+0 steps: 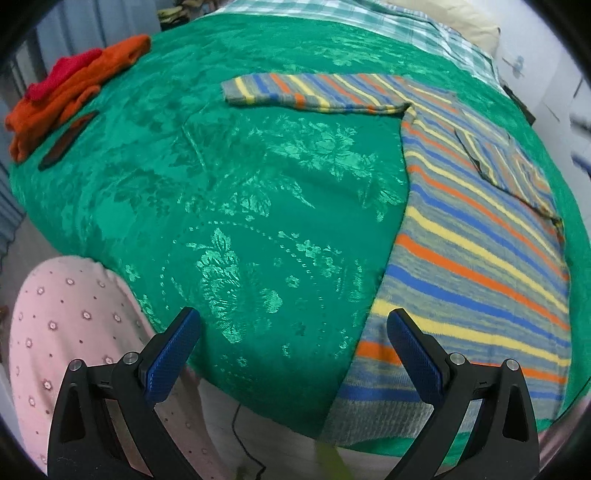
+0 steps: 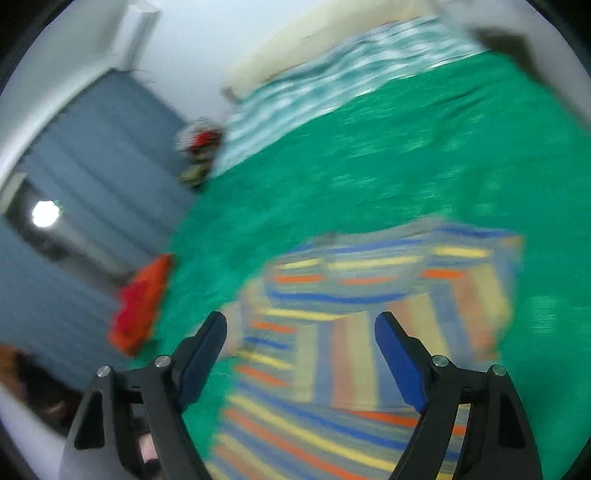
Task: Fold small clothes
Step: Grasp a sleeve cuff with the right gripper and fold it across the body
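Both tongs gape, empty. Sweater [image 1: 480, 236] lies right of left tongs [image 1: 293, 325], its outstretched sleeve [image 1: 314, 92] far ahead; right tongs [image 2: 301, 325] hover directly over it, nearer.

Bed with a green cover, seen from above.
A green floral bedspread [image 1: 258, 192] covers the bed, with a teal checked sheet [image 1: 388, 22] and a cream pillow [image 1: 465, 18] at its far end. Blue-grey curtains [image 2: 85, 155] hang beside it.
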`<state>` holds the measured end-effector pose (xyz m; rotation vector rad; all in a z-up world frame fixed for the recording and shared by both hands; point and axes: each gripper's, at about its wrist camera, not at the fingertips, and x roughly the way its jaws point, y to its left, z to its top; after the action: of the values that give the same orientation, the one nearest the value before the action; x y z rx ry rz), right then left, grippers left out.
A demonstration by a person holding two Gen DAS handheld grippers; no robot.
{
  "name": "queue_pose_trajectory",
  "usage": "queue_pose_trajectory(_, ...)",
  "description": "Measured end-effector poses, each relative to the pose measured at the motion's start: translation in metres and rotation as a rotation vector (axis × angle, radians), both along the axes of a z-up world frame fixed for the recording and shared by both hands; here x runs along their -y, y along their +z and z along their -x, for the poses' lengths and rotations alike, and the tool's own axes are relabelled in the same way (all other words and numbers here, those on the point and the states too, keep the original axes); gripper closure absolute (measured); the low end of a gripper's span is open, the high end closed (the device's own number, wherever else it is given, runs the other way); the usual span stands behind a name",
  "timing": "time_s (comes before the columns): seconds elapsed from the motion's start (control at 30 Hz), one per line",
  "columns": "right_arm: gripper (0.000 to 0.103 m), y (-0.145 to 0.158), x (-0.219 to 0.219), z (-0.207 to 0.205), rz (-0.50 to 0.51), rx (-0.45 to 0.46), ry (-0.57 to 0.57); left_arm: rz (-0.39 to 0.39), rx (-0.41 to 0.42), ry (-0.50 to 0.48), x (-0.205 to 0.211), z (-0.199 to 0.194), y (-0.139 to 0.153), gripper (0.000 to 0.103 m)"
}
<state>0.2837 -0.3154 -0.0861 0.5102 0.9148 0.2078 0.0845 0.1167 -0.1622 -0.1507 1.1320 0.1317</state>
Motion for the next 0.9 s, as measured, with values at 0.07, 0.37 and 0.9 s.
queue_pose_trajectory(0.07, 0.023, -0.004, 0.008, 0.003, 0.265, -0.063, -0.008, -0.002, -0.001, -0.007, 0.002, -0.002, -0.001, 0.002)
queue_pose_trajectory(0.37, 0.032, -0.103, 0.009, 0.047, 0.68, -0.219, 0.2, -0.057, -0.027, -0.039, 0.015, -0.004, -0.007, 0.002)
queue_pose_trajectory(0.9, 0.03, -0.067, 0.058, 0.046, 0.609, -0.129, 0.098, -0.046, 0.0, -0.031, 0.011, -0.002, -0.003, 0.002)
